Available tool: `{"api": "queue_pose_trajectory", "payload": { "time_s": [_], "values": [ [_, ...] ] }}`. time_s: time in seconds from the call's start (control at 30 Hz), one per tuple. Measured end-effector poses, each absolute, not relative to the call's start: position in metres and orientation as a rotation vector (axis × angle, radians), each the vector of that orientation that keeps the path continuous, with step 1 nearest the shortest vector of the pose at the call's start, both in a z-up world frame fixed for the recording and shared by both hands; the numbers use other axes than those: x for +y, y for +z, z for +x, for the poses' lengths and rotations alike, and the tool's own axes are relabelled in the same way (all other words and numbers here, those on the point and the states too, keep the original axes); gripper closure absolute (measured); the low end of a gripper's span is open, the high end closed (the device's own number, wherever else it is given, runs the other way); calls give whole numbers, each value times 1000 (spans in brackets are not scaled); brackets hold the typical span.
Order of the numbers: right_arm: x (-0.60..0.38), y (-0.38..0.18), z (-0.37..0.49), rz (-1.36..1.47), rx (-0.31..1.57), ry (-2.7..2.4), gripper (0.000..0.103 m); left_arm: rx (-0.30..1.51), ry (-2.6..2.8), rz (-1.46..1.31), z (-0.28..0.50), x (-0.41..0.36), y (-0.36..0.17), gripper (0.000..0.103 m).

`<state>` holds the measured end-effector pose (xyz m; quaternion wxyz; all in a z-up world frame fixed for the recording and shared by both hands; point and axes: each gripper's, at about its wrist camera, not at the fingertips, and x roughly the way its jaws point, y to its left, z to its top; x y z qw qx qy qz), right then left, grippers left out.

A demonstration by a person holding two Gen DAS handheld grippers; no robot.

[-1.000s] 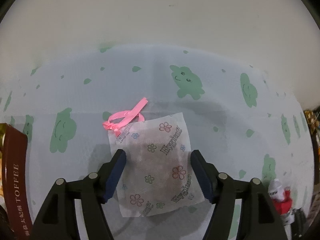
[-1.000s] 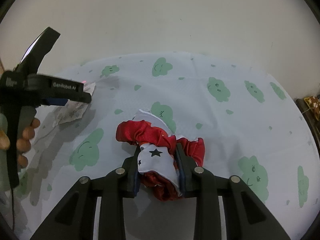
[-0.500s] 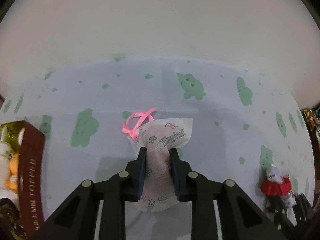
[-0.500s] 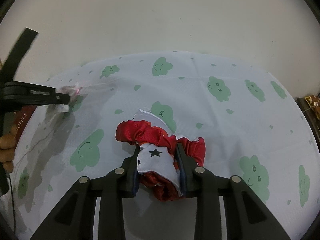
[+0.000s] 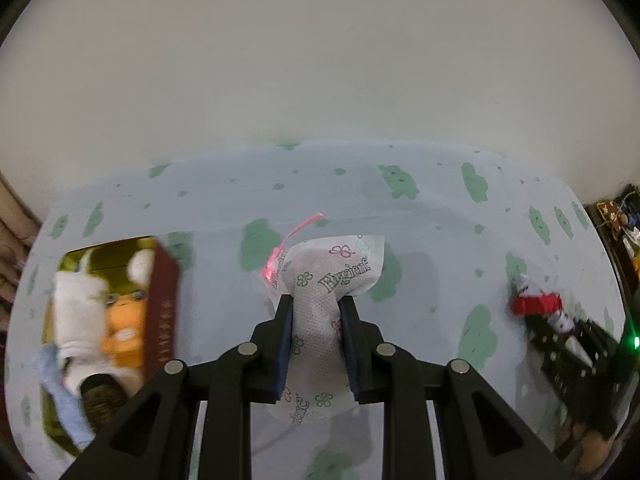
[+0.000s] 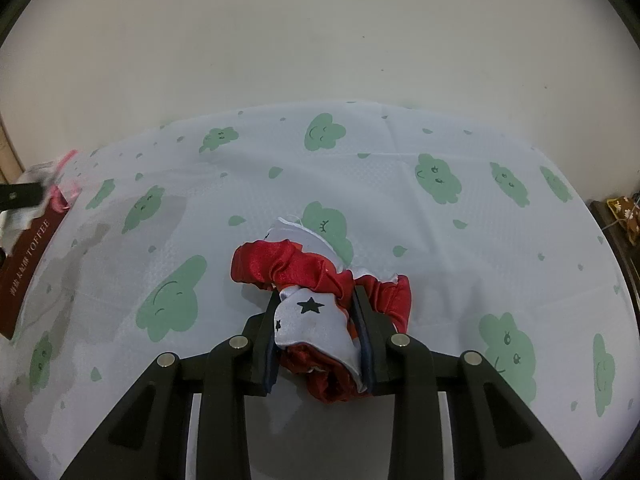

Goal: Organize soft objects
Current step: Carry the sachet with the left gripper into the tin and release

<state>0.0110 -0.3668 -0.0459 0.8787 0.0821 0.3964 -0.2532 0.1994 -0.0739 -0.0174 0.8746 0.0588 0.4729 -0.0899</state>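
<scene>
Pouch [image 5: 320,300] with little flowers and a pink ribbon [image 5: 294,240] sits pinched between the two sides of the left claw [image 5: 316,312], in the middle of the left view, looking lifted off the cloud cloth [image 5: 440,208] on the counter. Red and white scrunchie [image 6: 316,280] with a black star sits squeezed in the right claw [image 6: 316,312], low in the middle of the right view, still touching the cloth or very close to it. Brown toffee box [image 5: 160,304] waits at the lower left of the left view, open on top, with a white soft toy [image 5: 76,312], something orange and something blue already inside, all a bit blurry. Probably the step now: carry the pouch over to the box and drop it in. Best done slowly, keeping the squeeze firm but gentle, since the pouch is thin and floppy and could slip or bunch up. Good to bring the pouch right above an open spot in the box, not over the edge, then lower it before letting go. Careful with the ribbon, which could catch on the box wall. Smart to keep the scrunchie held tight meanwhile, well away from the other claw, so nothing bumps.
</scene>
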Motion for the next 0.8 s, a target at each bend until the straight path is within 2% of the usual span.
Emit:
{"api": "queue_pose_trajectory", "payload": {
  "time_s": [0.43, 0.8],
  "values": [
    [-365, -46, 13, 152, 833, -540, 73, 914, -17, 127, 169, 39, 25, 80],
    [-363, -46, 13, 143, 837, -547, 72, 948, 110, 43, 183, 113, 12, 80]
  ]
}}
